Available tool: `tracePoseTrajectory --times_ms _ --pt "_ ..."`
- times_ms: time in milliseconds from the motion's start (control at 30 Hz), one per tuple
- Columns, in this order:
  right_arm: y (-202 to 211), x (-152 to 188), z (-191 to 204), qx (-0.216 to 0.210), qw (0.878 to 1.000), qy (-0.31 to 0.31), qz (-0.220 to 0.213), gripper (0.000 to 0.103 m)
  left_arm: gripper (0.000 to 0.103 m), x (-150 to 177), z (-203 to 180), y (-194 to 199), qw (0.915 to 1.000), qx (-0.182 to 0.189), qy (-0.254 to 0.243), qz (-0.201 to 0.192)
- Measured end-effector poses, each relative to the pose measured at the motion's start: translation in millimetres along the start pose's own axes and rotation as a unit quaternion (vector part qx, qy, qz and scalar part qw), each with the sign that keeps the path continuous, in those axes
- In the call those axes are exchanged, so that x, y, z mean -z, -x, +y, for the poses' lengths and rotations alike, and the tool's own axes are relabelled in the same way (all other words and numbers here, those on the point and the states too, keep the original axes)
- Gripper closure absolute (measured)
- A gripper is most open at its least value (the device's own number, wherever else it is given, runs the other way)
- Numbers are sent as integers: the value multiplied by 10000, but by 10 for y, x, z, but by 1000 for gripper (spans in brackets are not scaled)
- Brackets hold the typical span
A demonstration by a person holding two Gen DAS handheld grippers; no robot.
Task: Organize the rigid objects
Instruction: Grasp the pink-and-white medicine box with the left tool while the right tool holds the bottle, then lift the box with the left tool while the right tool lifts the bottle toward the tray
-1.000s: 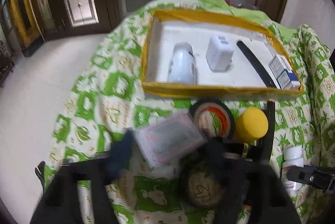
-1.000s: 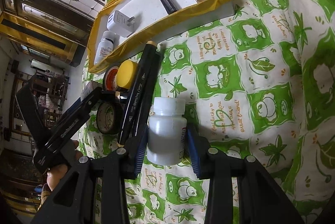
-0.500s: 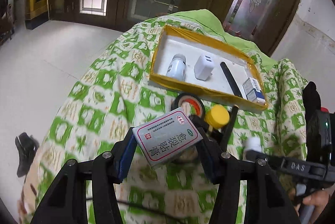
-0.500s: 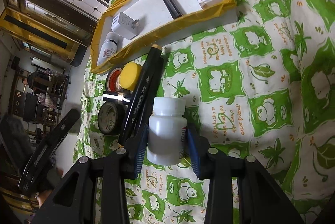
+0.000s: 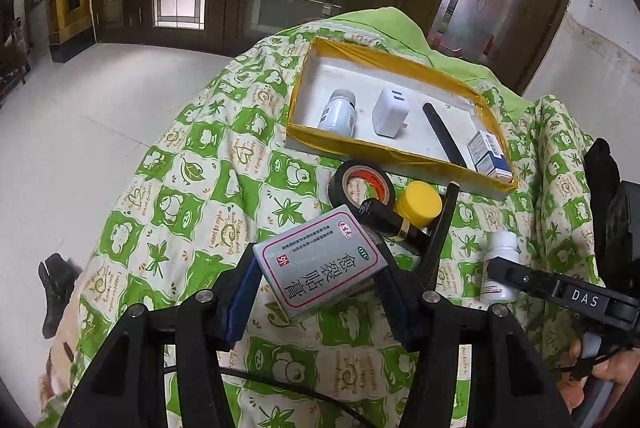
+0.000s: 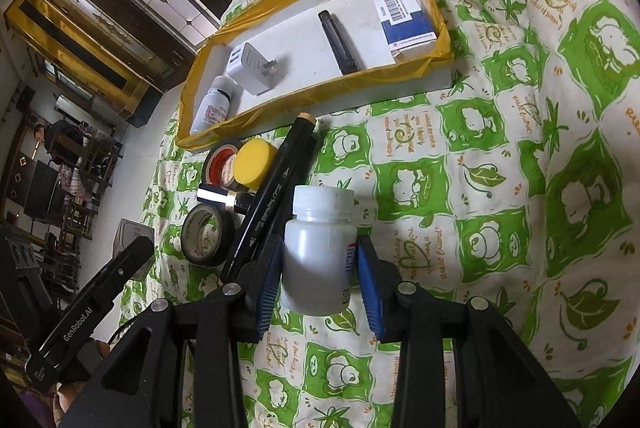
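left gripper [image 5: 316, 292] gripped grey box [image 5: 320, 264], raised off cloth [image 5: 180, 187] since 1 s ago, now clear of tape [image 5: 362, 183] | right gripper [image 6: 318, 284] clamped white bottle [image 6: 318, 252], unmoved on cloth | tray [image 5: 400, 151] contents unchanged

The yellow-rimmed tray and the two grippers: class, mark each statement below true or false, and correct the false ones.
1. The left gripper holds a grey box. True.
2. The yellow-rimmed tray holds five things. False: four, namely a small bottle, a white charger, a black stick and a blue-and-white carton.
3. The right gripper is closed on a white plastic bottle. True.
4. The yellow-capped jar sits inside the tray. False: it stands on the green-patterned cloth, beside a tape roll.
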State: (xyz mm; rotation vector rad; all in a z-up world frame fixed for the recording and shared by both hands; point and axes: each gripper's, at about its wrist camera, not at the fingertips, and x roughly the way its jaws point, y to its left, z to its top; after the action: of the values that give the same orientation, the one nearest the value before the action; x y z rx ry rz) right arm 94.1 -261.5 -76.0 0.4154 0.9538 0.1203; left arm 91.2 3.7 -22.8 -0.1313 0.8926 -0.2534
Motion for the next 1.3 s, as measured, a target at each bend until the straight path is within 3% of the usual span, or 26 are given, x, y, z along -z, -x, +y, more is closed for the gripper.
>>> tracePoseTrajectory --times_ms 400,1300 --pt "0 3 31 -24 10000 11 -28 67 44 -9 9 22 9999 -74 1 -81" --pt "106 -3 68 -116 9998 91 -128 67 44 -11 -97 88 9966 -651 -321 -380"
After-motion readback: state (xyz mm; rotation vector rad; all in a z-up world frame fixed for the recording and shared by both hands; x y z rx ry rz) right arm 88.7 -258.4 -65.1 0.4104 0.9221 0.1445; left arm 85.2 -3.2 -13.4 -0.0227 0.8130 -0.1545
